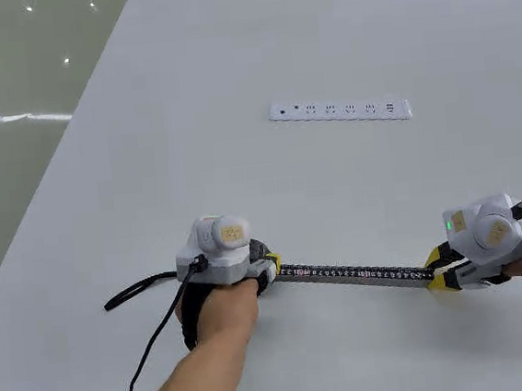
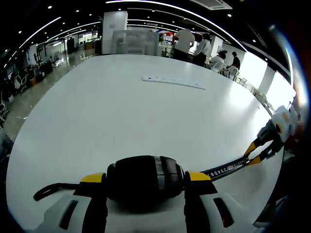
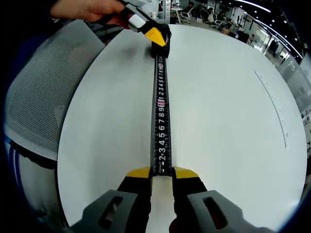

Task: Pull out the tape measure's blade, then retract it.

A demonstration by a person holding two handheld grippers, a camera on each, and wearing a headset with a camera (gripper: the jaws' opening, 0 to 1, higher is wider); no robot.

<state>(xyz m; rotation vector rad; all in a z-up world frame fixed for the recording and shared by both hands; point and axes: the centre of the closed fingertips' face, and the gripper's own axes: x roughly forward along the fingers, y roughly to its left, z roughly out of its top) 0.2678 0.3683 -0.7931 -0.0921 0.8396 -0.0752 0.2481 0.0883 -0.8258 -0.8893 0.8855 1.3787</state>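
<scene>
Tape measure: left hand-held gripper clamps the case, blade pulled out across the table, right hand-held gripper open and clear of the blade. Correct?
Not quite. The right hand-held gripper is shut on the end of the blade, not open and clear; the right gripper view shows it. The rest holds: left hand-held gripper clamps the case, blade pulled out across the table.

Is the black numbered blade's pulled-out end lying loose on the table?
No, the right gripper clamps the end of the black numbered blade.
</scene>
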